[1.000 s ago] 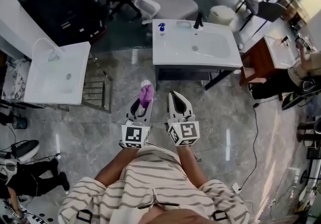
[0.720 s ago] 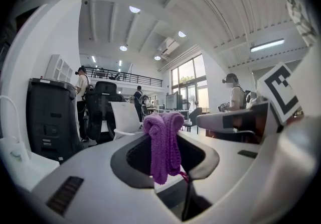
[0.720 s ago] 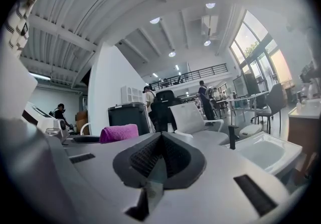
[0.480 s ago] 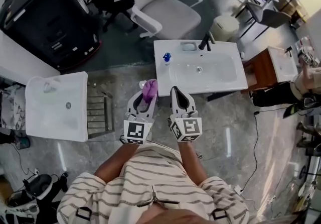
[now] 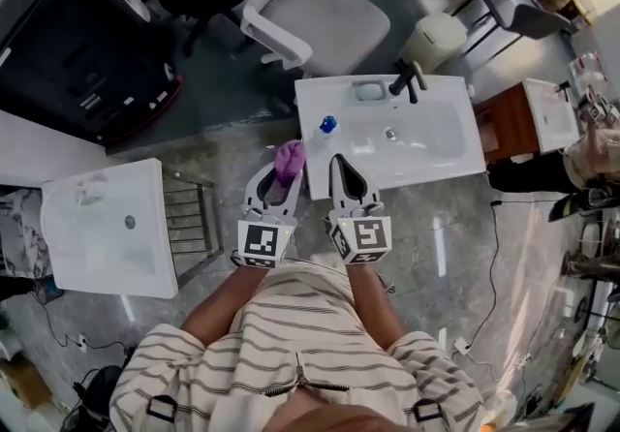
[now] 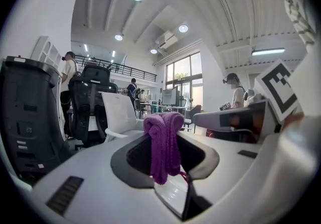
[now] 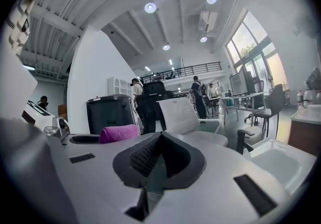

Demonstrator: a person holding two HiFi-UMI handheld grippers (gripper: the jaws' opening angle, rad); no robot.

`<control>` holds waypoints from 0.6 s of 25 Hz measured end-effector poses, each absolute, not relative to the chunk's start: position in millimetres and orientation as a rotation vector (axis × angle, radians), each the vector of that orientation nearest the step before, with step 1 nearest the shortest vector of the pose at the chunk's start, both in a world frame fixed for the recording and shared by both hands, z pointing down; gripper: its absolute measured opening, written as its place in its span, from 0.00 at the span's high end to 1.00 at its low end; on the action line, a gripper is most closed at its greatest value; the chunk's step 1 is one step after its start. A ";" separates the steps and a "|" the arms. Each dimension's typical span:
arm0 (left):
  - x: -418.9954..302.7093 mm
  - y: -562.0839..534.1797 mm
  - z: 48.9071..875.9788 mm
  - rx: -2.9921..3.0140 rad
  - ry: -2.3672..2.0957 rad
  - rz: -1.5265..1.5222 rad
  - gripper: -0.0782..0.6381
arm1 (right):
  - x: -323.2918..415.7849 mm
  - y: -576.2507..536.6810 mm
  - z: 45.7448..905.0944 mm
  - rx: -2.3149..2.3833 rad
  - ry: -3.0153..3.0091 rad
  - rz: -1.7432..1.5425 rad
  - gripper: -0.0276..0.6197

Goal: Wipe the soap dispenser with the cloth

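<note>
In the head view a small soap dispenser point(image 5: 327, 124) with a blue top stands on the left rim of a white sink point(image 5: 455, 164), which has a black faucet point(image 5: 405, 81). My left gripper point(image 5: 288, 167) is shut on a purple cloth point(image 5: 288, 157), just short of the sink's front left corner. The left gripper view shows the cloth point(image 6: 164, 145) hanging bunched between the jaws of that gripper point(image 6: 165, 140). My right gripper point(image 5: 338, 166) is beside it, shut and empty, its tips over the sink's front edge. The right gripper view shows the closed right gripper point(image 7: 159, 143) and the cloth point(image 7: 118, 133) to its left.
A white office chair point(image 5: 320, 9) stands behind the sink, with a round bin point(image 5: 436, 38) to its right. A second white sink point(image 5: 107, 227) and a metal rack point(image 5: 189, 217) are at the left, with a black cabinet point(image 5: 77, 43) behind them. A cable point(image 5: 494, 256) runs over the floor at the right.
Both grippers have moved forward together and now reach the middle sink's front edge. The cloth stays clamped in the left gripper and the right stays shut.
</note>
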State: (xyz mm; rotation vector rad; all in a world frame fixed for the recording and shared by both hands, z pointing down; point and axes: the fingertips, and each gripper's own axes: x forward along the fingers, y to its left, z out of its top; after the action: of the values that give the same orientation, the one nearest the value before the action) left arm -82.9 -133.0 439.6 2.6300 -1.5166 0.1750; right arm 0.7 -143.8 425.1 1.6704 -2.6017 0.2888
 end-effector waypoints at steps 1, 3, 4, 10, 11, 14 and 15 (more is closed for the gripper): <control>-80.9 -136.1 441.7 2.626 -1.511 0.179 0.73 | 2.5 -147.4 427.9 1.670 -2.595 0.298 0.94; -76.2 -140.5 447.1 2.618 -1.503 0.189 0.73 | 6.0 -153.2 434.1 1.661 -2.587 0.316 0.94; -74.2 -142.4 450.2 2.613 -1.501 0.195 0.73 | 7.3 -155.6 437.2 1.652 -2.587 0.323 0.94; -64.5 -152.3 465.8 2.560 -1.544 0.212 0.73 | 15.6 -169.1 454.4 1.567 -2.601 0.335 0.94; -62.2 -153.0 468.6 2.550 -1.553 0.222 0.73 | 17.8 -170.9 459.5 1.552 -2.601 0.344 0.94; -58.1 -155.3 478.3 2.529 -1.575 0.250 0.73 | 19.6 -176.2 476.2 1.504 -2.604 0.357 0.94; -57.5 -157.4 482.0 2.523 -1.581 0.259 0.73 | 19.5 -179.2 481.2 1.494 -2.606 0.356 0.95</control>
State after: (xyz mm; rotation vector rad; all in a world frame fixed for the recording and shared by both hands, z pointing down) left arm -57.5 -157.4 482.0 2.5234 -1.5805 0.2593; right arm 19.5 -179.2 481.2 1.4937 -2.6063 0.3560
